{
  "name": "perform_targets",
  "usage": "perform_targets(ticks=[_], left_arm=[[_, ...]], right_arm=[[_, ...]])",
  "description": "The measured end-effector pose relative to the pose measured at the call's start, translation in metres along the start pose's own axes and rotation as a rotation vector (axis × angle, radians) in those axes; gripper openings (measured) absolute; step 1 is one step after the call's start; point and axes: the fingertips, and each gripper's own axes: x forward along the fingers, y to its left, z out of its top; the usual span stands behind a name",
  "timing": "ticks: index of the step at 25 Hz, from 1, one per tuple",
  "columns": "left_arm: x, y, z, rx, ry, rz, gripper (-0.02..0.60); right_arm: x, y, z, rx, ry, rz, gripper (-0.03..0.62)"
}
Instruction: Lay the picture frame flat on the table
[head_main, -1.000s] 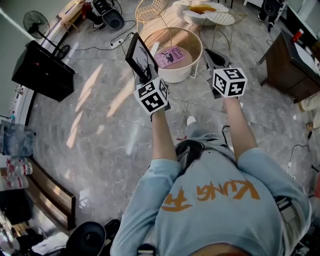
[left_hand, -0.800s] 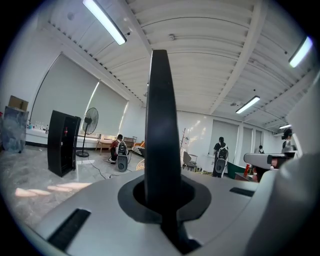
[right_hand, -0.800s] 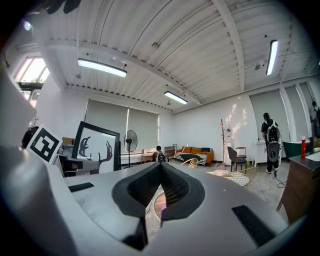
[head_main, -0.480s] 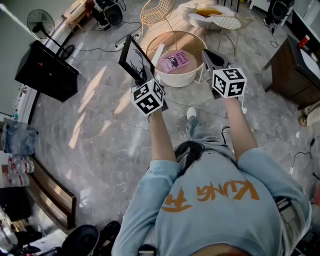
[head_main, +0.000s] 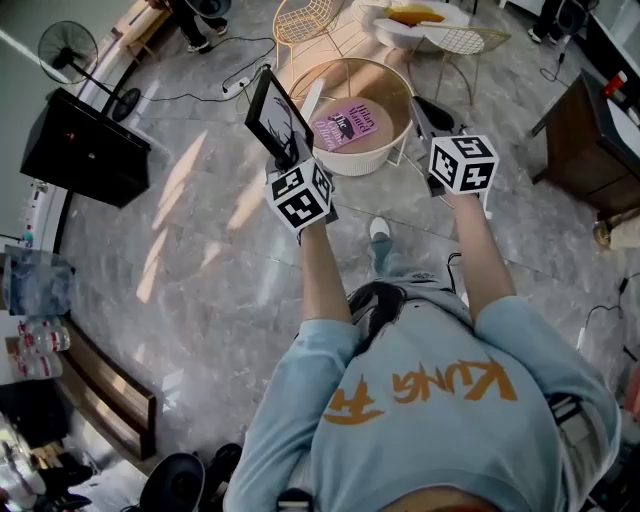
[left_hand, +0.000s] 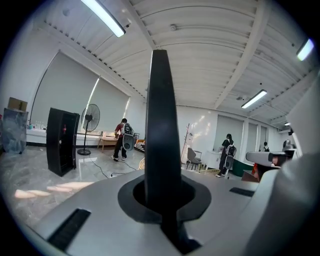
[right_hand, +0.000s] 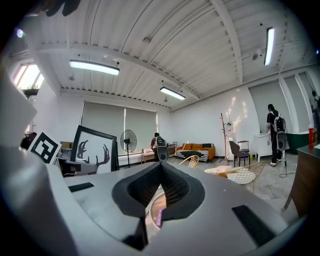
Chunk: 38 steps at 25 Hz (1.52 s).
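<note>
**Picture frame held upright in left tongs, not yet on the worktop**

Observed from the room: a person in a light blue top stands on the grey marble floor (head_main: 200, 250) with both arms stretched forward, one pair of tongs in each hand.

Left tongs (head_main: 290, 155): closed on the bottom edge of the picture frame (head_main: 275, 118). Their own view shows the frame edge-on as a dark vertical bar clamped between the jaws.

Frame: black border, white picture with dark antlers. It stands on edge, slightly tilted, in the air. The picture side faces the right tongs. From the head view it sits near the left rim of the round worktop (head_main: 398, 85). I cannot tell whether it hangs over the rim or just short of it.

Right tongs (head_main: 425, 112): jaws closed tip to tip, with nothing between them. They are held near the right side of the same worktop, apart from the frame.

Worktop: gold wire rim, white base. A pink book (head_main: 345, 122) lies flat on it.

Off to the left: a black cabinet (head_main: 85, 145) and a standing fan (head_main: 62, 45).
</note>
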Motion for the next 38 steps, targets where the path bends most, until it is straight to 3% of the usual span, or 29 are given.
perform_targets(ticks=[9,26,38], left_arm=[[0.089,0.006,0.007,0.013,0.06,0.028,0.026],[0.274,-0.021,0.01,0.068,0.179,-0.002,0.026],[0.297,0.011,-0.005,0.046,0.223,0.051,0.026]], right_arm=[[0.096,-0.037,-0.001,0.052,0.033,0.041,-0.004],[0.262,-0.148,-0.012,0.151,0.091,0.048,-0.005],[0.322,-0.141,-0.033,0.199,0.118,0.12,-0.004]])
